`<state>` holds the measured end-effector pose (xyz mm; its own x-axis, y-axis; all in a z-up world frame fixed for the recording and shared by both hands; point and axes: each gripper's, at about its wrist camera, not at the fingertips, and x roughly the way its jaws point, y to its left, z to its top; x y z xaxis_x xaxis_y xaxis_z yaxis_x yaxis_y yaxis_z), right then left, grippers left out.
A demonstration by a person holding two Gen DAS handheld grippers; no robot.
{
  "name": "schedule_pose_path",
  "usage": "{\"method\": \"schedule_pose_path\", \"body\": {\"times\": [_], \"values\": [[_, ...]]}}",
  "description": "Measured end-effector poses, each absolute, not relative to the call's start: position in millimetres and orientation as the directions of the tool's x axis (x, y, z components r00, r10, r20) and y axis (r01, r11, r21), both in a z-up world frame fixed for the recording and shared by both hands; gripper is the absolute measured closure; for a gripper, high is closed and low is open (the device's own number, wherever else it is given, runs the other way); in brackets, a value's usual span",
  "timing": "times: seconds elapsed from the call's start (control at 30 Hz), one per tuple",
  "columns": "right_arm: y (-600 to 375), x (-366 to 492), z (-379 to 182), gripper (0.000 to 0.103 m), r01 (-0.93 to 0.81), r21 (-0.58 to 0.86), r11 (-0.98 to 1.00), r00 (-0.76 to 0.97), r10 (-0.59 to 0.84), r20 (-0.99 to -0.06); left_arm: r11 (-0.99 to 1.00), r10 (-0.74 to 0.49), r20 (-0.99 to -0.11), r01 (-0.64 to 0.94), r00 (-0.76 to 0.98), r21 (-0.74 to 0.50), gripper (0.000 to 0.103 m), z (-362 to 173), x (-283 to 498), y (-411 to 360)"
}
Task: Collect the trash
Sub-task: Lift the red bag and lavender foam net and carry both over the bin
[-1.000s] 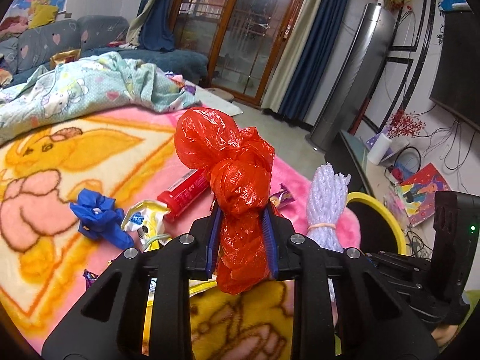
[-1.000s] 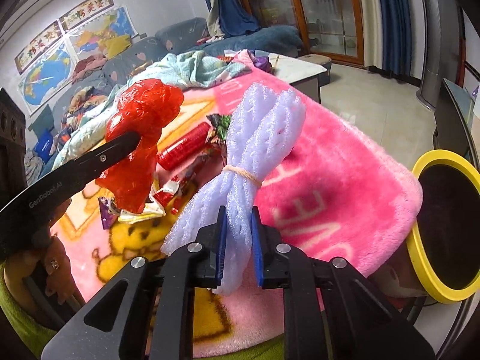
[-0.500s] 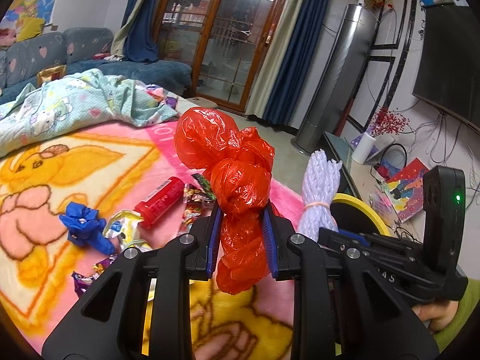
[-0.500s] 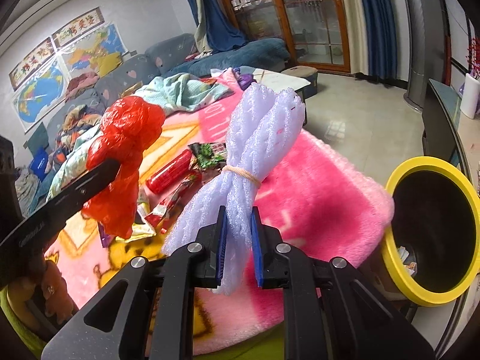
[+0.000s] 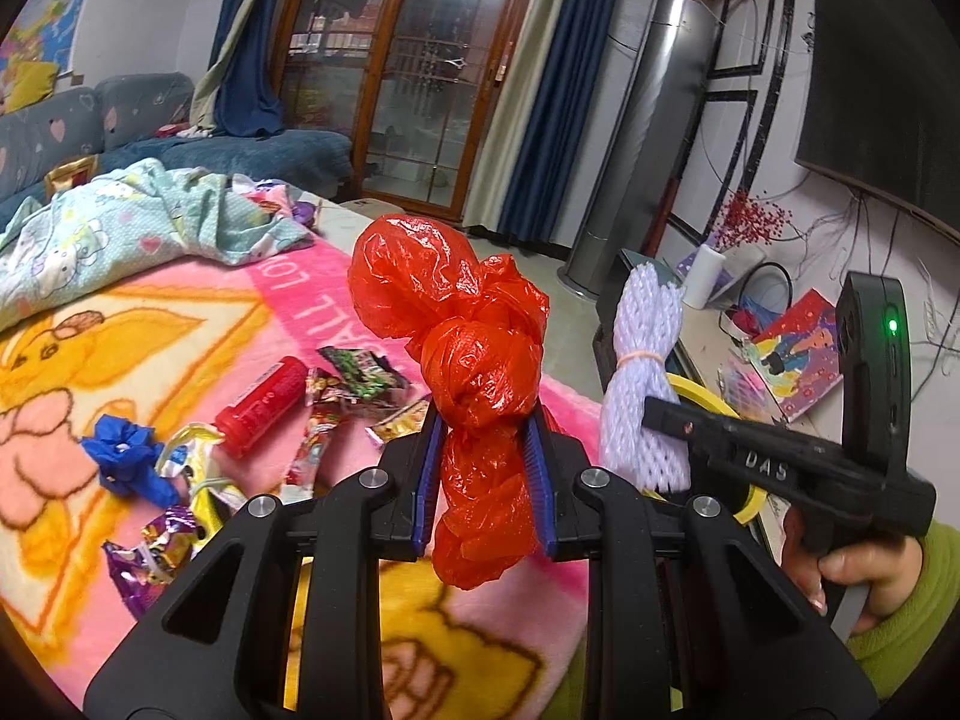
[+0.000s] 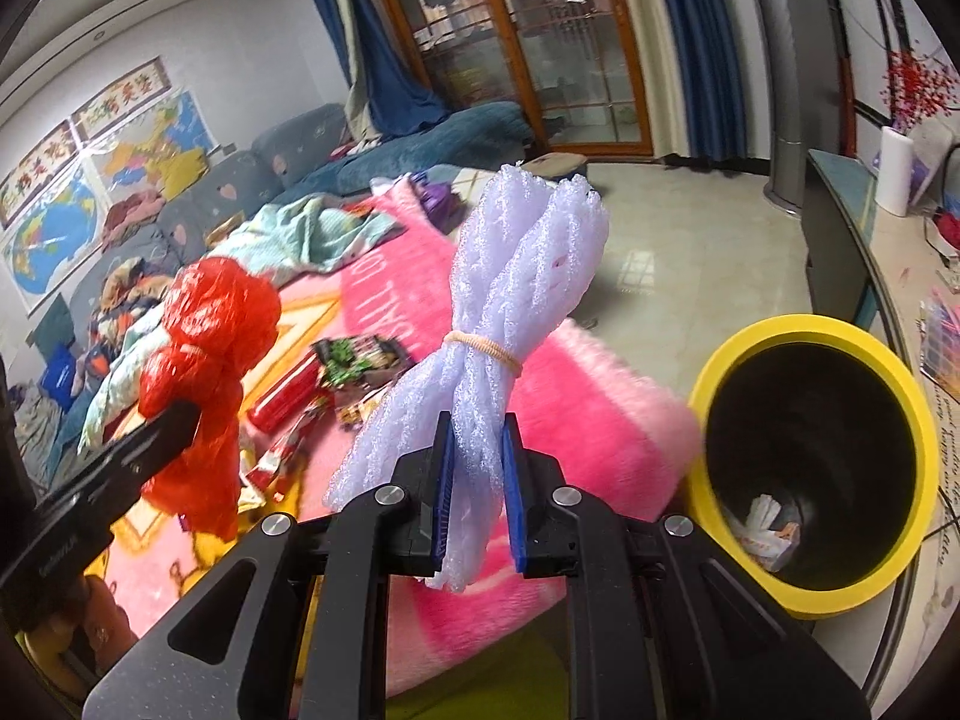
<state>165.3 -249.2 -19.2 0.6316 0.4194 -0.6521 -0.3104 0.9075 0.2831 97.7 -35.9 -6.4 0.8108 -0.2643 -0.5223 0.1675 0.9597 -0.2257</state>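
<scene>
Trash items are held in both grippers, lifted clear of the blanket. Left gripper (image 5: 483, 462) is clenched on a knotted red plastic bag (image 5: 462, 354), blue pads pressing the bag below its knot; the bag's tail hangs under the fingers and its puffed top stands above them. Right gripper (image 6: 477, 480) is clamped around a bundle of white foam netting (image 6: 510, 312) tied at mid-length with a rubber band (image 6: 486, 348) (the grip sits below the band, the bundle tilting up and to the right).

Just right of the right gripper stands a black bin with a yellow rim (image 6: 750, 336), its mouth open toward the camera and some pale scraps (image 6: 768, 531) at its bottom. The netting is beside the bin, not over its mouth.

Farther out, on the pink and yellow cartoon blanket (image 5: 180, 324), loose litter lies in a cluster: a red tube (image 5: 261, 405), a green snack wrapper (image 5: 360, 369), a red-patterned candy wrapper (image 5: 315, 441), a crumpled blue scrap (image 5: 123, 459) and a purple foil wrapper (image 5: 153, 555).

Beyond the litter a pale blue printed quilt (image 5: 138, 222) is bunched at the blanket's far edge. At the back are a blue sofa (image 5: 258, 150) and wood-framed glass doors (image 5: 414, 78).
</scene>
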Motion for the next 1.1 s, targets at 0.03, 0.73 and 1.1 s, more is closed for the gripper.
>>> {"method": "schedule_pose_path", "body": {"times": [0.03,0.73,1.1], "values": [[-252.0,165.6,-18.8,0.088,-0.304,0.283,0.91,0.636,0.415,-0.65,0.959,-0.267,-0.523,0.173,0.81,-0.223,0.084,-6.7,98.6,-36.8],[-345.6,176.6,-16.7,0.088,-0.062,0.349,0.935,0.73,0.281,-0.623,0.925,-0.372,-0.542,0.346,0.754,-0.155,0.084,-10.6,121.7,-119.7],[-387.3,177.5,-20.4,0.088,0.029,0.344,0.938,0.76,0.203,-0.617,0.899,-0.414,-0.56,0.421,0.718,-0.124,0.084,-17.3,130.6,-155.1]]}}
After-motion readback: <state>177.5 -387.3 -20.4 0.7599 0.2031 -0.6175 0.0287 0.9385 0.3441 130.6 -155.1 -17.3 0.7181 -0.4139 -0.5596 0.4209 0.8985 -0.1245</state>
